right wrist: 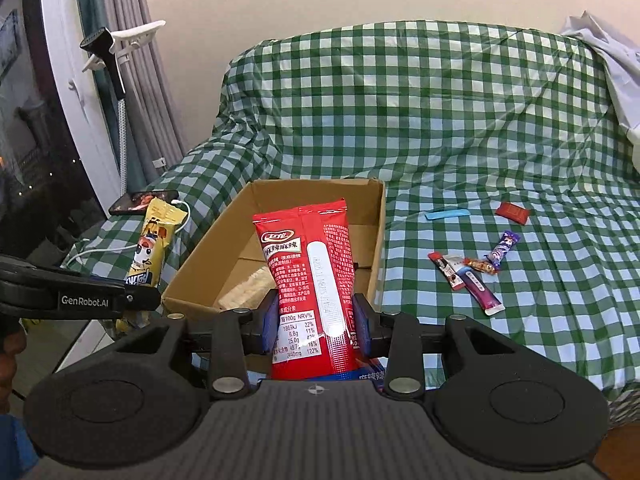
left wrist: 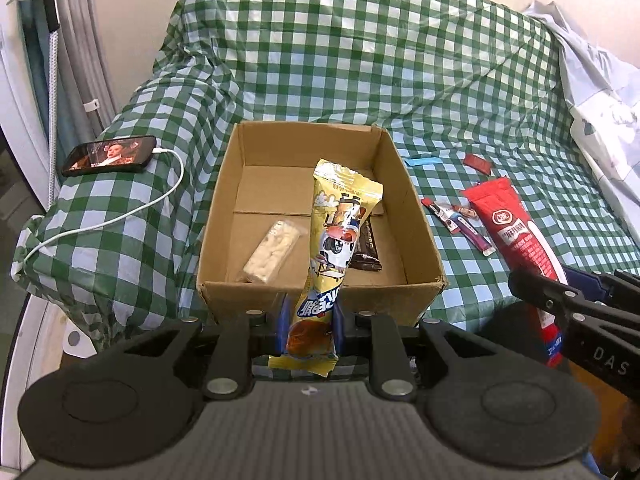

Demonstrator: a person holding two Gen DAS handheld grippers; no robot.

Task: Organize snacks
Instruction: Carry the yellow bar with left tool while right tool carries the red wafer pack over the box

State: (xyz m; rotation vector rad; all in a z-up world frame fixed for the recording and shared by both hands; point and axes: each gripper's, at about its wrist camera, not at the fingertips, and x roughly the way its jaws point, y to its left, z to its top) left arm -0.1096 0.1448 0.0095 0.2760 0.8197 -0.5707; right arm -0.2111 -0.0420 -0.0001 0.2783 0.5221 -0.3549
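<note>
**Both grippers loaded, box half filled**

Nearest: left gripper (left wrist: pixel 308 320) is clamped on the lower part of a yellow snack pack (left wrist: pixel 340 216); pack stands up between the blue pads, top end leaning over the cardboard box (left wrist: pixel 320 304). Right gripper (right wrist: pixel 316 320) is clamped on a red snack pack (right wrist: pixel 308 264), upright, printed back facing the cam, its top in front of the box opening.

Box sits on the green/white checked cloth (left wrist: pixel 360 60), open top. Inside, on the floor of it: a pale bar in clear wrap (left wrist: pixel 272 250) at left, a dark brown packet (left wrist: pixel 366 248) at right, partly hidden behind the yellow pack.

Right of the box, on the cloth, loose snacks: a purple stick pack (right wrist: pixel 482 292) w/ a red-and-white small pack (right wrist: pixel 446 270) touching it, an orange candy (right wrist: pixel 482 266) just beside, a small purple wrapper (right wrist: pixel 505 246) near those. Further back: a blue strip (right wrist: pixel 448 214) and a dark red square packet (right wrist: pixel 513 212), apart from each other.

Left of the box: phone (left wrist: pixel 110 155), screen lit, white cable (left wrist: pixel 120 216) plugged in.

Far: cloth rises over a backrest; crumpled white sheet (left wrist: pixel 600 100) at far right; curtain (right wrist: pixel 132 80) at far left.
</note>
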